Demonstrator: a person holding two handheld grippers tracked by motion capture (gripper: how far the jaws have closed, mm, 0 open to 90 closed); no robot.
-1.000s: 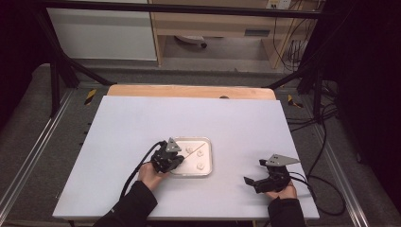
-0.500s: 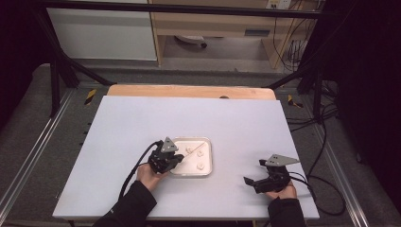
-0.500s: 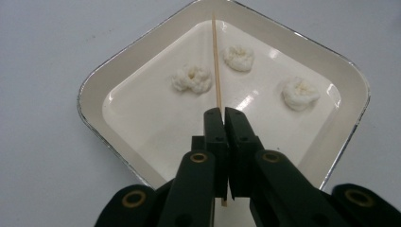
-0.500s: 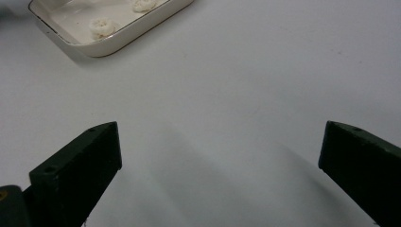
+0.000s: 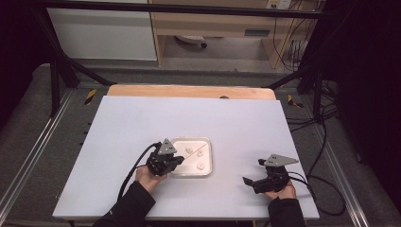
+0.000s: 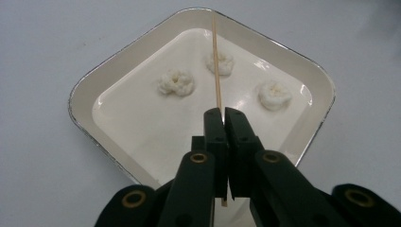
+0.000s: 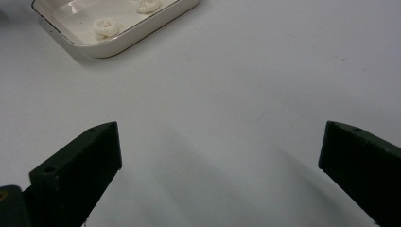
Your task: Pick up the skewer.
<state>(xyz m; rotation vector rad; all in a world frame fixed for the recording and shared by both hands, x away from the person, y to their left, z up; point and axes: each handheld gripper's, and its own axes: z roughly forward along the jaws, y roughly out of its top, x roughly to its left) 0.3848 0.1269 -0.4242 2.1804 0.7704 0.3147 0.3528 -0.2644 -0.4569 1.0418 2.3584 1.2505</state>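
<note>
Left hand-held gripper (image 5: 176, 161) has eased back a touch toward the tray's near-left edge; right one unmoved.

White tray (image 6: 94, 80) sits mid-tabletop (image 5: 142, 123) holding three white lumps; the left one is clamped on a skewer (image 6: 216, 66), pointing straight out over the tray, past the middle lump (image 6: 220, 62) — lining up a stab, I'd say. Right hand-held gripper (image 5: 252, 181) rests wide open, well apart.

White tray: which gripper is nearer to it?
Left. The left gripper is at the white tray's left edge, shut on a thin wooden skewer reaching over it. The right gripper rests open on the table, apart from the tray, to its right.
</note>
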